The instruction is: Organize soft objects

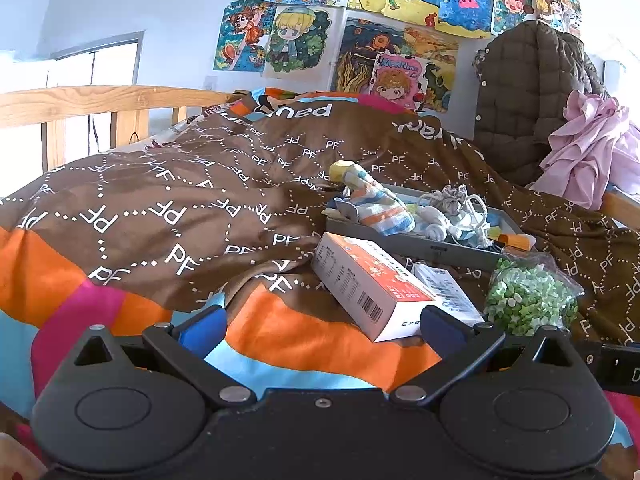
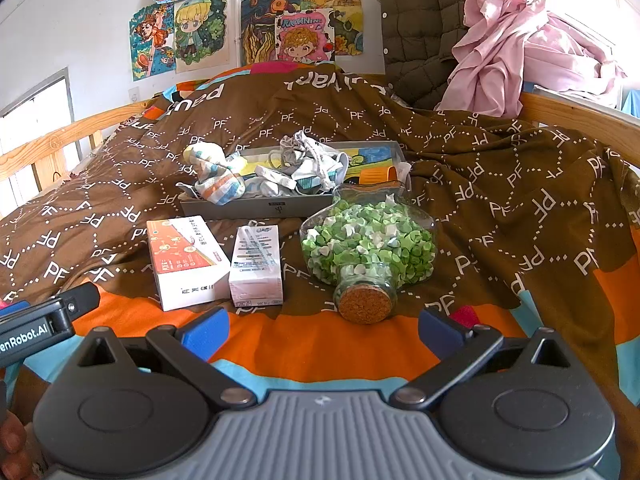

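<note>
Black left tool (image 1: 322, 330), blue pads (image 1: 204, 330), silver screws, right tool (image 2: 322, 330) grey-ribbed

The tray (image 2: 256, 205) floor lies mostly buried under socks (image 2: 218, 184) and a grey pouch (image 2: 294, 151). Print on the orange box (image 2: 182, 256) and white carton (image 2: 256, 260) is too small to read. In the right wrist view, the left claw (image 2: 36, 320) is cut off by the edge.

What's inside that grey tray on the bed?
The grey tray holds a striped sock draped over its near edge and a heap of pale socks. A colourful picture shows on its floor; anything under the heap is hidden.
</note>
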`<state>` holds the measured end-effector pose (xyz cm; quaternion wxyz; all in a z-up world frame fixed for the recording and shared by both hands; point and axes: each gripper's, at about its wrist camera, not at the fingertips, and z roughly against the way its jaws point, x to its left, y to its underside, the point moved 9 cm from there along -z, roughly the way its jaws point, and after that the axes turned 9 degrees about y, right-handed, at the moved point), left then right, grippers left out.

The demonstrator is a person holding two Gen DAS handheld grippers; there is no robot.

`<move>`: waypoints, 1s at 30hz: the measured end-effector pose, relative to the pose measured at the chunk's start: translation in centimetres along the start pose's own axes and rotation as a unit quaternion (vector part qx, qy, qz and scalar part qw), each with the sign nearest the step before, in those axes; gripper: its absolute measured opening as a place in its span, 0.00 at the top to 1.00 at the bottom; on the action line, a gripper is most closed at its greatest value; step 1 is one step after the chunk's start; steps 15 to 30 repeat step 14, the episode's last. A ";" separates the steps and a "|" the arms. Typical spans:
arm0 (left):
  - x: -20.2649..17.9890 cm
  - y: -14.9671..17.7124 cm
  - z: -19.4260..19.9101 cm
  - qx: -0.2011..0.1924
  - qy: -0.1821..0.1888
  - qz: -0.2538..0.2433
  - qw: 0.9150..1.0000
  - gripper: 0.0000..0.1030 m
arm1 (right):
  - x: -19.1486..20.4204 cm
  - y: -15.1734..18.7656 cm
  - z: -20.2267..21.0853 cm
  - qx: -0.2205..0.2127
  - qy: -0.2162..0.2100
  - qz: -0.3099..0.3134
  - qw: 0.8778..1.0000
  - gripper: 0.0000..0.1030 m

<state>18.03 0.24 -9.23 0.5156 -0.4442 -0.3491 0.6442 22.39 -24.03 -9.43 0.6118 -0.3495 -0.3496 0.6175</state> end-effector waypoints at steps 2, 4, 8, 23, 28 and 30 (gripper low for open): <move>0.0 0.0 0.0 0.000 -0.001 0.001 1.000 0.01 | 0.0 0.0 0.0 0.000 0.000 0.000 1.000 0.00; 0.0 0.0 0.0 0.000 -0.001 0.001 1.000 0.01 | 0.0 0.0 0.0 0.000 0.000 0.000 1.000 0.00; 0.1 0.0 0.0 0.001 -0.001 0.001 1.000 0.01 | 0.0 0.0 0.0 0.001 0.000 0.000 1.000 0.00; 0.0 0.0 0.0 -0.001 0.001 0.000 1.000 0.01 | 0.1 0.1 0.0 0.005 -0.003 0.002 1.000 0.00; 0.0 0.0 0.0 -0.001 0.001 0.000 1.000 0.01 | 0.1 0.1 0.0 0.005 -0.003 0.002 1.000 0.00; 0.0 0.0 0.0 -0.001 0.001 0.000 1.000 0.01 | 0.1 0.1 0.0 0.005 -0.003 0.002 1.000 0.00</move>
